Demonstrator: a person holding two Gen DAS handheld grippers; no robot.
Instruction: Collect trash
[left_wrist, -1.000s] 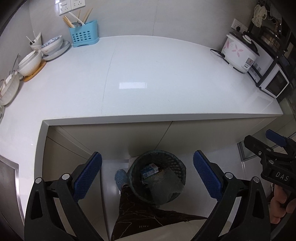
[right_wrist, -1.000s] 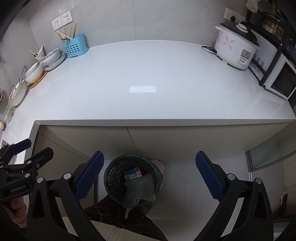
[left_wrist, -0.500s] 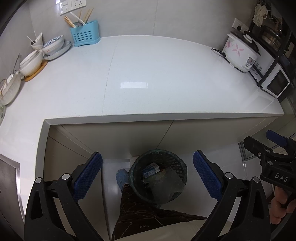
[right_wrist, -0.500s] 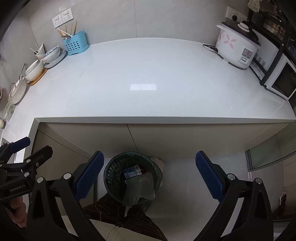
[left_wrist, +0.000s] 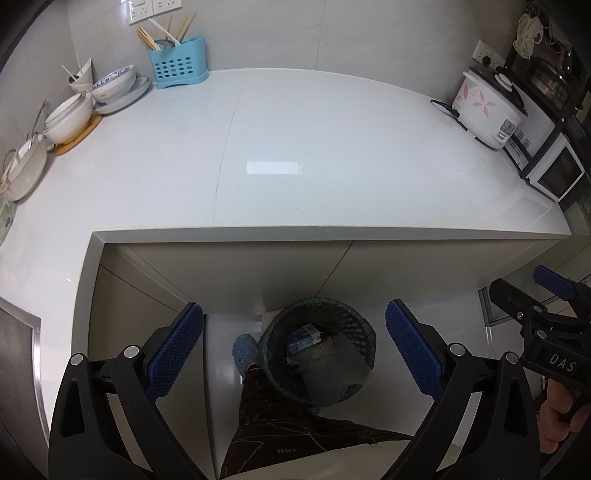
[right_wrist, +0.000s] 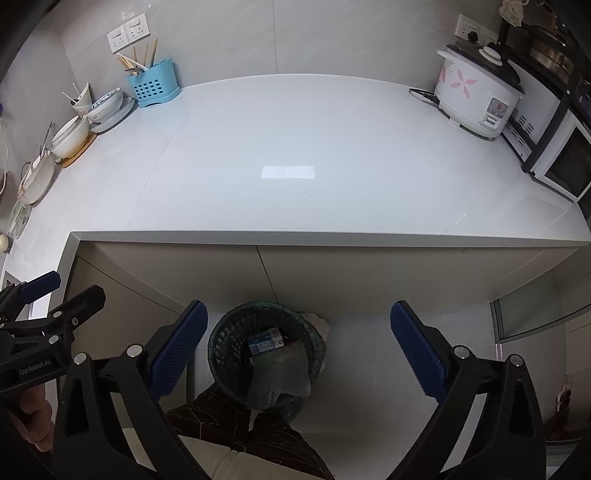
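Apparently the collecting is nearly done: the left claw (left_wrist: 293, 354) and right claw (right_wrist: 297, 354) both hang wide open and empty above the bin (left_wrist: 317, 350), which stands on the floor below the surface (left_wrist: 295, 155) and holds a small carton (left_wrist: 303, 336) and crumpled wrapping. Next comes scanning the surface for leftovers. Compared with a second ago, hardly anything has shifted.

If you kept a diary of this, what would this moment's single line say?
left tongs: open, empty | right tongs: open, empty | bin: on floor, holds carton | countertop: no trash seen
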